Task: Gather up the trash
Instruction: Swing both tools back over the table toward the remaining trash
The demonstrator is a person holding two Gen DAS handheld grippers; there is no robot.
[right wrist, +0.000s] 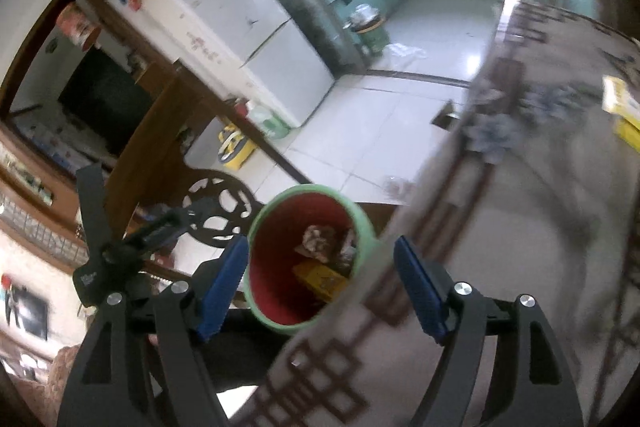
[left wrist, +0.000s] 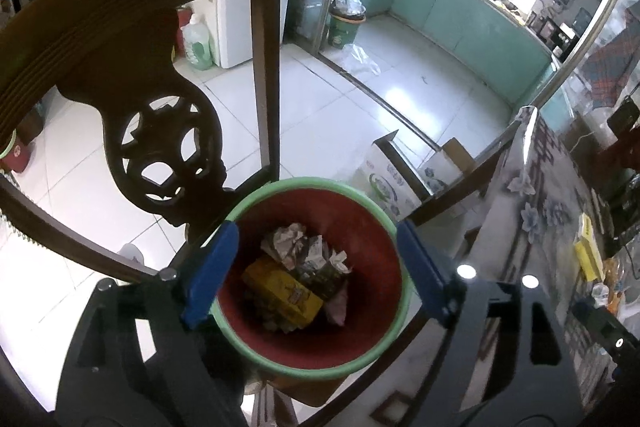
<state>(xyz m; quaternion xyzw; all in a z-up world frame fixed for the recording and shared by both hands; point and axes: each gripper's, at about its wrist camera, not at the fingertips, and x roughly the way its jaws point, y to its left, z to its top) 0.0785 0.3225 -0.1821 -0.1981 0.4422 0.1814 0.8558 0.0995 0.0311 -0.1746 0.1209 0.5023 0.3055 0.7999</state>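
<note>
Left gripper (left wrist: 312, 267) wide open, empty | red plastic bin with green rim (left wrist: 240, 339) between your fingers: light, stiff, grab rim | right gripper (right wrist: 320, 291) open, empty

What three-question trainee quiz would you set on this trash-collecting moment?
1. True or false: the red bin with the green rim is empty.
2. Which gripper looks straight down into the bin? A left gripper B right gripper
3. What yellow item lies in the bin?

Key: 1 false, it holds crumpled paper and more. 2 A. 3 a flattened yellow carton.
</note>
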